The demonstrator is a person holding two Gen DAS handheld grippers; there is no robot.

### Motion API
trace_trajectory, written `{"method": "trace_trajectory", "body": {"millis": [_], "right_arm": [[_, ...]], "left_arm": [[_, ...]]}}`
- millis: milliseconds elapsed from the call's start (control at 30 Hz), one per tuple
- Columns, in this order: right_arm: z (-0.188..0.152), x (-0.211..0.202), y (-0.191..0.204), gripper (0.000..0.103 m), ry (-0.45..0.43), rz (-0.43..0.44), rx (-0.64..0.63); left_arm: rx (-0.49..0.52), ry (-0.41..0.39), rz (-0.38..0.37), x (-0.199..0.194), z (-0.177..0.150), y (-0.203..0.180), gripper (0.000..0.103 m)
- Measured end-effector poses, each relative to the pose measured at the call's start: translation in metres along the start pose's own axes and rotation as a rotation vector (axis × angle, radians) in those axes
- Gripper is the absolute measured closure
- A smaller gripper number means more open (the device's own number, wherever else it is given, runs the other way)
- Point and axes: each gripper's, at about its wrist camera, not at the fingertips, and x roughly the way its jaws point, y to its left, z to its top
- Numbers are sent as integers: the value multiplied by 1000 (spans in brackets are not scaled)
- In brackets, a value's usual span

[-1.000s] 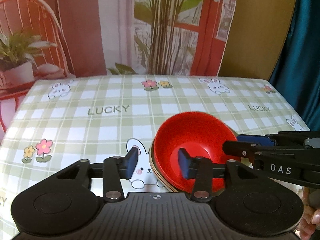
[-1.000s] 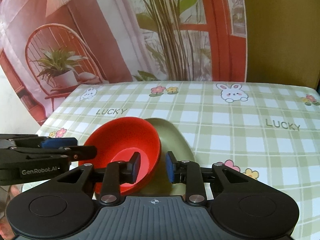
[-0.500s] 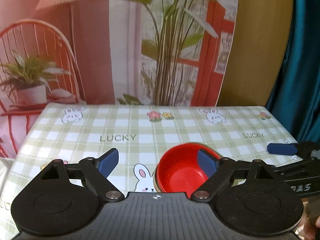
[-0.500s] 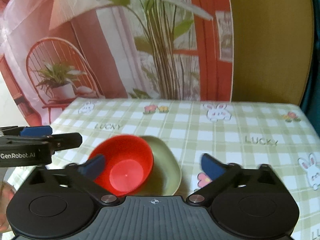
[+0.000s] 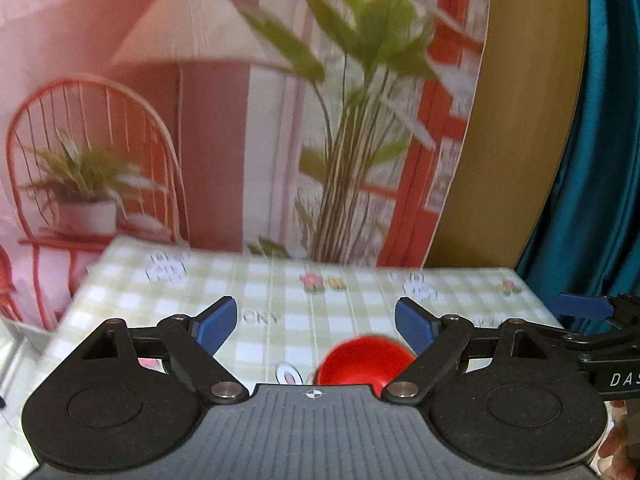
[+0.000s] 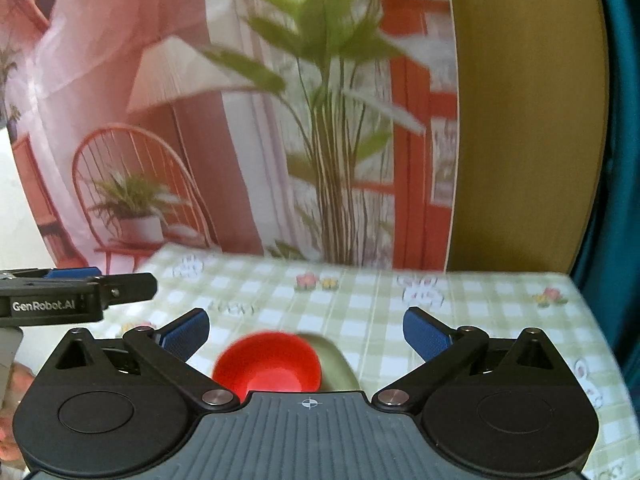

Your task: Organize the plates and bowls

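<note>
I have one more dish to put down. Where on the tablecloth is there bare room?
The checked tablecloth lies bare to the right of the green plate out to its edge, and along the far side by the flower prints. The near centre is taken: the red bowl sits on that plate.

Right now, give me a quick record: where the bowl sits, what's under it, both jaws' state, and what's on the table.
bowl: red bowl, upright, empty inside
under it: green plate, on the checked tablecloth
left gripper: jaws wide open, nothing between them
right gripper: jaws wide open, nothing between them
contact: neither gripper touches the bowl
other dishes: none in view
</note>
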Motion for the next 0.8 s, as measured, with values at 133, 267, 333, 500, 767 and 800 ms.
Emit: {"method": "trace_trajectory", "body": {"millis": [133,267,333,500,767,800], "right_arm": [[17,-26,6,0,-53,4,4],[33,-52,11,0,-108,0,2],[39,-62,14,0,-127,-4,1],[48,-85,19,0,-163,-5,-3],[56,-102,23,0,-192,-8,5],[57,-103,23,0,-193,-9,5]], "left_arm": [[-39,-44,17,-30,21,2,15],[-48,-104,8,-62,36,3,15],[-26,-139,13,-79,43,-1,15],[4,-208,54,-110,53,-12,15],[64,-231,122,-126,57,-26,15],[70,-236,130,-127,57,-27,15]]}}
